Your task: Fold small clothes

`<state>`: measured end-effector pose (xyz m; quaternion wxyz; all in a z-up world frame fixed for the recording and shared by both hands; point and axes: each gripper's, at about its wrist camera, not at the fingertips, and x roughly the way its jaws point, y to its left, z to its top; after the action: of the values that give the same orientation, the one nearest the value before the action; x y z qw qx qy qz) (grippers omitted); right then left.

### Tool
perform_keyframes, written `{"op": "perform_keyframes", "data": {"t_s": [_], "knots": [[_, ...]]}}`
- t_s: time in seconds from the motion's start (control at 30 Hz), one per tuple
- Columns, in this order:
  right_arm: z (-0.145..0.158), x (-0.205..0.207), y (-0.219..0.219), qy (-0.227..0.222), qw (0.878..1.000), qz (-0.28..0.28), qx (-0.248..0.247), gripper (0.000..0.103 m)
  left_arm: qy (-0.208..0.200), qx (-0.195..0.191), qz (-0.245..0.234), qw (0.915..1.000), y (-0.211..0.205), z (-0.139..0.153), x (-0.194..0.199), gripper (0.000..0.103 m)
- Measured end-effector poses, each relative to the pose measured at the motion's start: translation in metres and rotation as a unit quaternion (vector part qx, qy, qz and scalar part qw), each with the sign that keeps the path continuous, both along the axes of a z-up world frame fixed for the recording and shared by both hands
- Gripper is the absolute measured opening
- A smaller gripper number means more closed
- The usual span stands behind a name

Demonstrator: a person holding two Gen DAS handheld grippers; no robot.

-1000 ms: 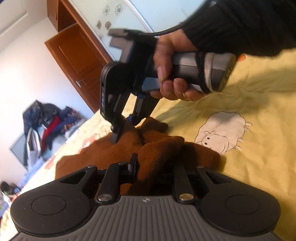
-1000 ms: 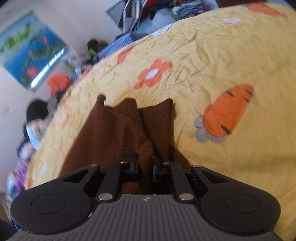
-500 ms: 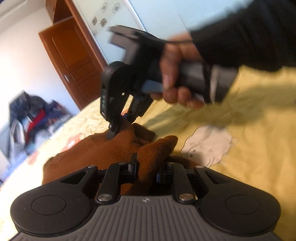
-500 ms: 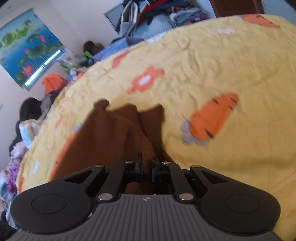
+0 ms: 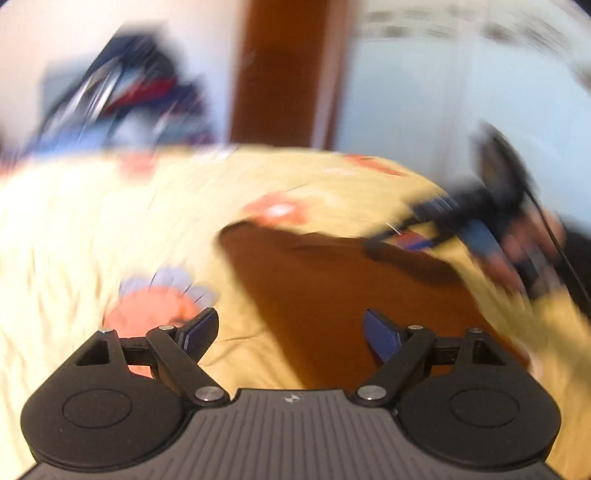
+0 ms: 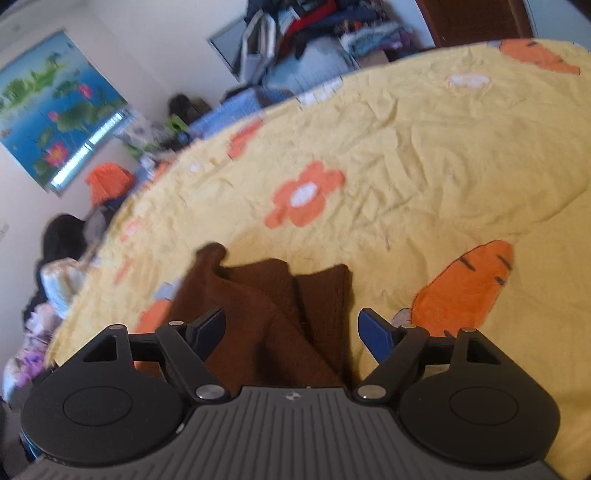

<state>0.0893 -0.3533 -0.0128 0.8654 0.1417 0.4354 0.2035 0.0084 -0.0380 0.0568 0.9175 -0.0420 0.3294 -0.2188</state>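
Observation:
A small brown knitted garment [image 6: 273, 314] lies in loose folds on the yellow bedspread [image 6: 424, 155]. My right gripper [image 6: 291, 328] hovers just over its near part, jaws opening wide, the cloth below them and free of the blue pads. The left wrist view is heavily blurred by motion. There my left gripper [image 5: 291, 332] is opening too, with the brown garment [image 5: 325, 295] flat on the bed beneath and nothing pinched between its fingers. The right gripper [image 5: 436, 225] and the hand holding it show at the right edge of that view.
The bedspread carries orange flower [image 6: 303, 195] and carrot [image 6: 465, 284] prints. A pile of clothes [image 6: 314, 33] sits beyond the bed by a brown door [image 5: 280, 70]. More bundles [image 6: 62, 266] lie along the left side, under a lotus picture [image 6: 55, 107].
Both grippers have let go of the brown garment and spread their jaws. The left gripper has swung and rolled, so its view now faces the door. The garment has dropped onto the bed.

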Motion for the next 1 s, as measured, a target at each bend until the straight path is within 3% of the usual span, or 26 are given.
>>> {"op": "perform_keyframes", "data": {"t_s": [0.07, 0.17, 0.2, 0.23, 0.27, 0.3, 0.33, 0.47, 0.63, 0.73, 0.8, 0.83, 0.87, 0.93, 0.97, 1.0], "knots": [[-0.01, 0.009, 0.009, -0.001, 1.0, 0.01, -0.015, 0.082, 0.069, -0.084, 0.02, 0.9939, 0.014, -0.013, 0.033, 0.085], [-0.012, 0.014, 0.015, 0.004, 1.0, 0.01, -0.001, 0.079, 0.13, -0.151, 0.026, 0.9796, 0.011, -0.027, 0.067, 0.085], [-0.012, 0.013, 0.016, 0.003, 1.0, 0.013, 0.001, 0.073, 0.147, -0.159, 0.028, 0.9758, 0.006, -0.032, 0.079, 0.077], [-0.013, 0.012, 0.017, 0.002, 1.0, 0.017, -0.001, 0.056, 0.156, -0.166, 0.029, 0.9733, 0.001, -0.036, 0.088, 0.058], [-0.014, 0.012, 0.015, 0.005, 1.0, 0.017, -0.002, 0.04, 0.16, -0.167, 0.033, 0.9723, -0.003, -0.04, 0.093, 0.047], [-0.017, 0.013, 0.012, 0.017, 1.0, 0.014, 0.011, 0.037, 0.178, -0.17, 0.033, 0.9686, -0.005, -0.044, 0.101, 0.024], [-0.019, 0.012, 0.008, 0.024, 0.999, 0.01, 0.028, 0.034, 0.186, -0.177, 0.033, 0.966, -0.006, -0.047, 0.106, 0.022], [-0.022, -0.002, 0.001, 0.025, 0.997, -0.008, 0.069, 0.03, 0.156, -0.146, 0.025, 0.9766, -0.001, -0.034, 0.109, 0.015], [-0.006, -0.007, 0.017, -0.006, 0.995, -0.004, 0.104, 0.028, 0.121, -0.15, 0.028, 0.9809, 0.024, -0.008, 0.11, 0.014], [0.007, 0.004, 0.038, -0.025, 0.991, 0.006, 0.129, 0.028, 0.084, -0.116, 0.05, 0.9885, 0.039, 0.011, 0.12, 0.014], [0.01, 0.015, 0.053, -0.035, 0.99, 0.004, 0.134, 0.028, 0.065, -0.086, 0.061, 0.9923, 0.046, 0.015, 0.129, 0.016], [0.008, 0.022, 0.06, -0.035, 0.991, -0.001, 0.129, 0.034, 0.068, -0.067, 0.066, 0.9932, 0.049, 0.013, 0.133, 0.019], [0.006, 0.026, 0.066, -0.033, 0.992, -0.012, 0.119, 0.047, 0.087, -0.061, 0.075, 0.9915, 0.053, 0.01, 0.135, 0.019], [0.005, 0.026, 0.073, -0.03, 0.994, -0.038, 0.101, 0.068, 0.13, -0.091, 0.078, 0.9843, 0.069, 0.003, 0.127, 0.021], [0.006, 0.021, 0.073, -0.031, 0.994, -0.036, 0.1, 0.078, 0.133, -0.112, 0.066, 0.9825, 0.078, 0.002, 0.113, 0.021], [0.009, 0.013, 0.071, -0.033, 0.994, -0.028, 0.101, 0.08, 0.126, -0.128, 0.053, 0.9823, 0.087, 0.001, 0.095, 0.026]]}}
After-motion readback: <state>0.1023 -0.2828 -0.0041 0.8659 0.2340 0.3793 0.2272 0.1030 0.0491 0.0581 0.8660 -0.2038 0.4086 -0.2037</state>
